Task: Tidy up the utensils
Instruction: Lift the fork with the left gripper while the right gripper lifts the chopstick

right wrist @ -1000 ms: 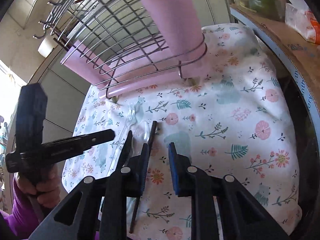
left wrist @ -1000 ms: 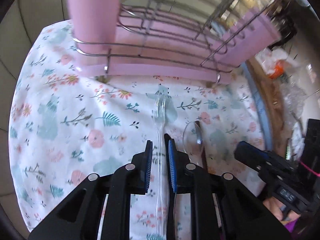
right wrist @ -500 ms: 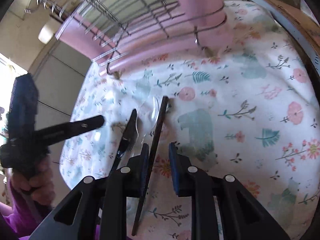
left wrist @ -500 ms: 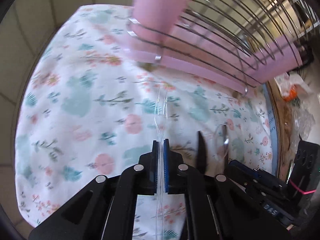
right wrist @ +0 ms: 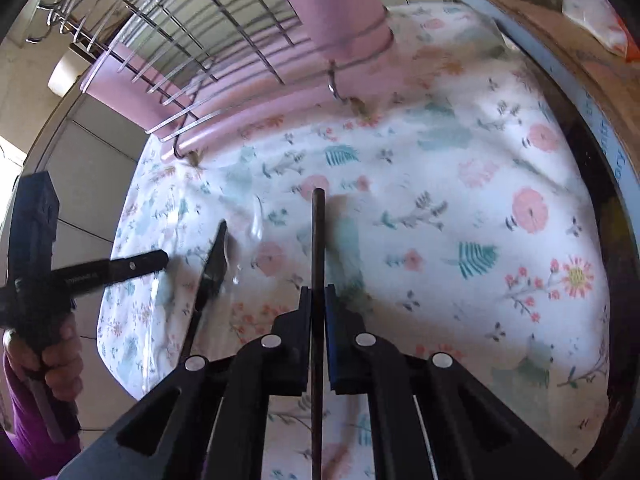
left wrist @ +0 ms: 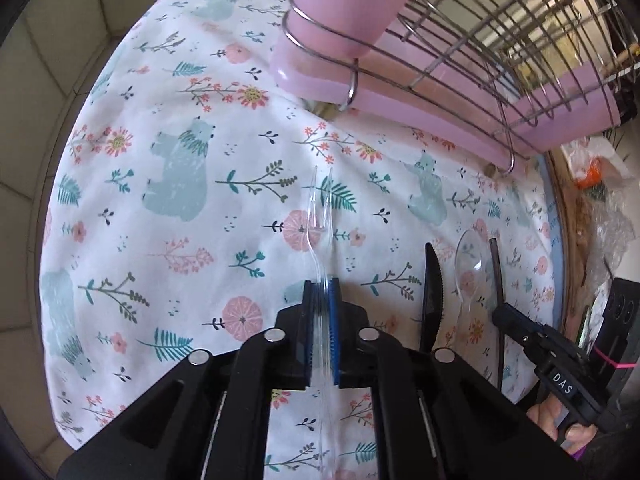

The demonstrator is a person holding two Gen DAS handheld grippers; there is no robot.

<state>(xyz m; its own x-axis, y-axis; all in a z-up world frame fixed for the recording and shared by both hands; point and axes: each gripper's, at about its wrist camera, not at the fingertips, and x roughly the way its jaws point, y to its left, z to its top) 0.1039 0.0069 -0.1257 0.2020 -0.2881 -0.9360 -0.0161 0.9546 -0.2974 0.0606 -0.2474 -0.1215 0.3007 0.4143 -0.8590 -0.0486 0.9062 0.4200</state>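
The left gripper (left wrist: pixel 321 292) is clamping the handle of a clear plastic fork (left wrist: pixel 320 216), its jaws having just eased slightly around it, tines pointing toward the pink dish rack (left wrist: pixel 440 96). The right gripper (right wrist: pixel 318 296) is pinching a dark chopstick (right wrist: pixel 318 232), its jaws having just closed on it. A black plastic knife (left wrist: pixel 432 296) and a clear plastic spoon (left wrist: pixel 468 260) are lying side by side on the floral cloth (left wrist: pixel 180 200), between the 2 grippers.

Left hand-held gripper (left wrist: pixel 322 292) pinches the clear fork (left wrist: pixel 320 216) over the floral cloth (left wrist: pixel 180 184); knife (left wrist: pixel 431 296), spoon (left wrist: pixel 469 264) and stick (left wrist: pixel 497 280) lie right.
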